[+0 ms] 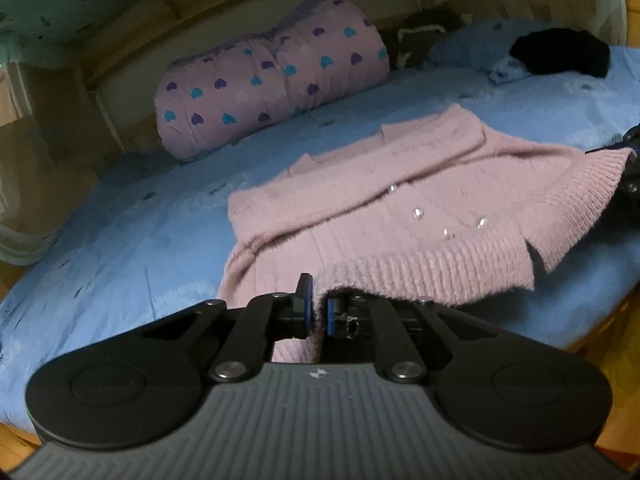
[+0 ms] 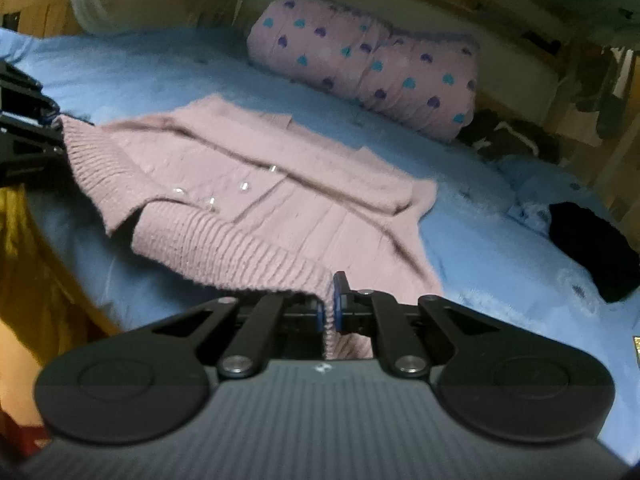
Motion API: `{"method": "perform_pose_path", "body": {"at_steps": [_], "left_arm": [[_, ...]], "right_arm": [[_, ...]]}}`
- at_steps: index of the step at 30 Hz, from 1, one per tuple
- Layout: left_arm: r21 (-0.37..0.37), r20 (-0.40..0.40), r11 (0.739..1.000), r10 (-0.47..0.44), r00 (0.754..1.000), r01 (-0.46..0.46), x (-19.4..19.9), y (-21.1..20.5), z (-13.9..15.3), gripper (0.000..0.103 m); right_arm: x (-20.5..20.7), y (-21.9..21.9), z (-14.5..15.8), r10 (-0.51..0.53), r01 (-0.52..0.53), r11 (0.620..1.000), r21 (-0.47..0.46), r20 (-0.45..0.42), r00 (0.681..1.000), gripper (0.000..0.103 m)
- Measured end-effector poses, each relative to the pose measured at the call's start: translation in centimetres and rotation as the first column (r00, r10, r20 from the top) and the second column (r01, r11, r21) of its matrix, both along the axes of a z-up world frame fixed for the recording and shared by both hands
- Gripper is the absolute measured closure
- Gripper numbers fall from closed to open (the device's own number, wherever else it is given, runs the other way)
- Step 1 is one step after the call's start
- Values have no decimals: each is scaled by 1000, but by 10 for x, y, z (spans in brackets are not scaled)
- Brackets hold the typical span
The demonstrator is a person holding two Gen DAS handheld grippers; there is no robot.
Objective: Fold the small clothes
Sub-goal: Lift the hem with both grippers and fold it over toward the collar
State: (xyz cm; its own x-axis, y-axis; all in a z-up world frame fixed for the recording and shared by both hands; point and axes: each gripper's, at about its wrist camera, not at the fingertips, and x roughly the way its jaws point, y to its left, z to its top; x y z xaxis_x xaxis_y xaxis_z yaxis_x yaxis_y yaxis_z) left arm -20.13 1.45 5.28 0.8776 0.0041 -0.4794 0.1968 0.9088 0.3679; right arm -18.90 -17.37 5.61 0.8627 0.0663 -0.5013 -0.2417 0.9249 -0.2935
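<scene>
Pink knit cardigan [image 1: 400, 184] lies on blue bedsheet [image 1: 120, 240], sleeves already folded in. Left gripper [image 1: 316, 312] clamped on ribbed hem corner; right gripper [image 2: 330, 312] clamped on opposite hem corner. Bottom-to-top fold not yet done. Collar end blurred. Black garment [image 2: 592, 248] waits, type unclear; heart-print quilt roll [image 1: 272, 76] behind.

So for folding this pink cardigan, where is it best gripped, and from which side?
At the ribbed hem, one bottom corner each, coming in from the near edge of the bed. The pink cardigan lies flat with its hem toward the cameras, so that thick band is reachable. The left gripper and right gripper are each shut on it there.
</scene>
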Motion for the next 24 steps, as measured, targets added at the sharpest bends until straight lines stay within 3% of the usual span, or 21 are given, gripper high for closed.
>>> {"method": "perform_pose_path", "body": {"at_steps": [11, 24], "left_arm": [[20, 114, 1000, 14, 993, -17, 31, -8, 32, 96], [58, 216, 997, 35, 976, -49, 136, -20, 82, 96]], "right_arm": [[25, 5, 27, 5, -4, 1000, -9, 119, 993, 96], [105, 2, 66, 4, 10, 998, -56, 243, 970, 96]]}}
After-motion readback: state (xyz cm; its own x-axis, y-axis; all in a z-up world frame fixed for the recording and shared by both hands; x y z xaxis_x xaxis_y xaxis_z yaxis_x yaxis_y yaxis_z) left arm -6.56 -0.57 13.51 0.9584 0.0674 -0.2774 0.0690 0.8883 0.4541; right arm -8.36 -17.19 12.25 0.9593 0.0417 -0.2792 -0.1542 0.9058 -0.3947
